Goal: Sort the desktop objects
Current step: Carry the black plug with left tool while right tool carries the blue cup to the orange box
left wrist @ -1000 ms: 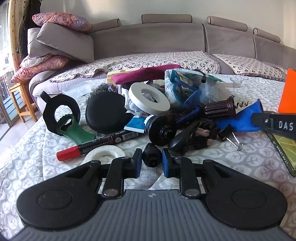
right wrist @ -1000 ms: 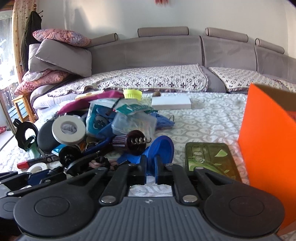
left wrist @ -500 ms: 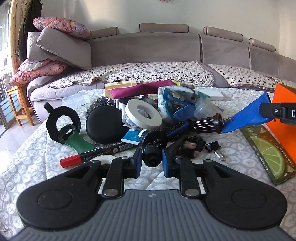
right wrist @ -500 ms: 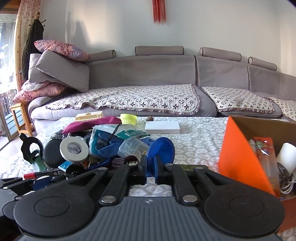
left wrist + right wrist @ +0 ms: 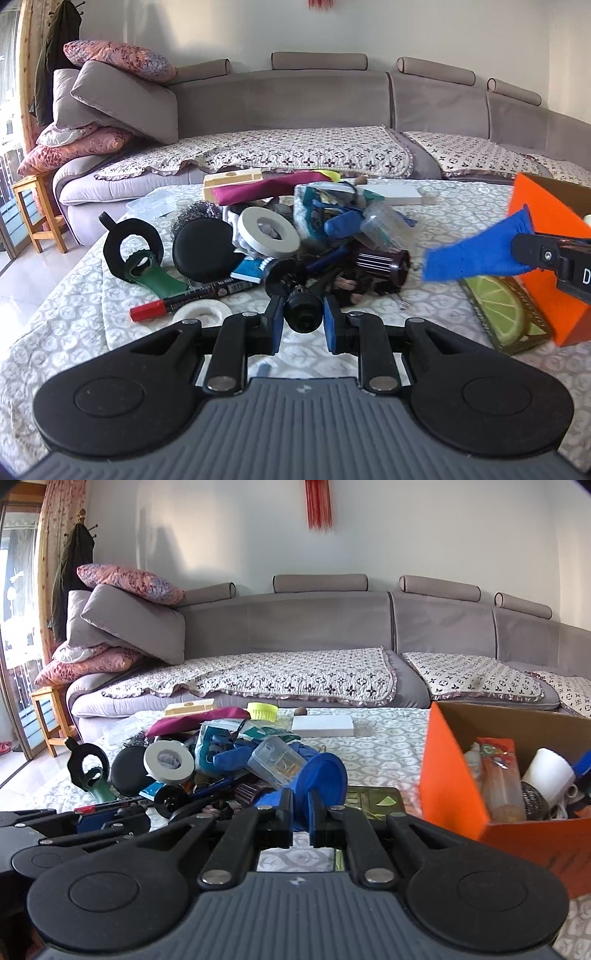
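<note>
My left gripper (image 5: 303,319) is shut on a small black cylindrical chuck-like part (image 5: 303,314), held just above the cloth in front of the pile. My right gripper (image 5: 300,808) is shut on the rim of a blue funnel (image 5: 323,775). In the left wrist view the funnel (image 5: 476,254) hangs in the air at the right, beside the orange box (image 5: 546,218). The pile holds a white tape roll (image 5: 268,230), a black round pad (image 5: 203,249), a red-capped marker (image 5: 188,299) and a corkscrew with a dark ribbed handle (image 5: 384,260).
The open orange box (image 5: 454,775) at the right holds a white cup, a steel scourer and packets. A lime-print case (image 5: 498,310) lies flat in front of it. A green-and-black bottle opener (image 5: 140,266) lies left of the pile. A grey sofa runs behind the table.
Both grippers rose and drew back from the pile. The black part came up with the left one. The blue funnel travelled right, to beside the orange box.
</note>
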{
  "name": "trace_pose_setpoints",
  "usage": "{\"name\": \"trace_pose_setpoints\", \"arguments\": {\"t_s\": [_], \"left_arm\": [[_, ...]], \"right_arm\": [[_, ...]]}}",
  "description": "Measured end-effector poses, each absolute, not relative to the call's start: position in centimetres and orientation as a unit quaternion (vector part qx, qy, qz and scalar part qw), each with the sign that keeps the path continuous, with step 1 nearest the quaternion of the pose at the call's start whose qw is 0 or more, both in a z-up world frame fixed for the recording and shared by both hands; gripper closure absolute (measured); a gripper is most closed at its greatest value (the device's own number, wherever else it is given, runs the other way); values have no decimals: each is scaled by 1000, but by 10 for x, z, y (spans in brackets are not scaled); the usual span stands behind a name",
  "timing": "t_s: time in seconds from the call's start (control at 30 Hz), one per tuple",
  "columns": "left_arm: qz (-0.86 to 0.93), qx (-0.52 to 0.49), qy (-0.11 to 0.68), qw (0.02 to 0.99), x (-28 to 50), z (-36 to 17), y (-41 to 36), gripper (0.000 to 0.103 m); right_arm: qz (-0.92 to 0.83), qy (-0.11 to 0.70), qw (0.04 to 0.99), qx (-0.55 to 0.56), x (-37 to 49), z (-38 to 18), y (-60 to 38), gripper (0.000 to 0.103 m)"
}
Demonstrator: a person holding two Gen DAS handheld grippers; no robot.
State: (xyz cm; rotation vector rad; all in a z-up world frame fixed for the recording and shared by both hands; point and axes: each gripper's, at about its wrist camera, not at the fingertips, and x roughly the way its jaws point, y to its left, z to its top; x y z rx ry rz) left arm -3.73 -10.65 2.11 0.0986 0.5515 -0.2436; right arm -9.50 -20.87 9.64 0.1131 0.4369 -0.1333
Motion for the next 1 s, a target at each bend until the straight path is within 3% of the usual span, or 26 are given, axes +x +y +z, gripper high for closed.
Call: {"name": "trace_pose_setpoints", "arguments": {"t_s": [1.0], "left_arm": [[-248,75,219,941,-135,60,-183,80]], "right_arm": [[-170,145,969,104,-244,110,-258,96]]}}
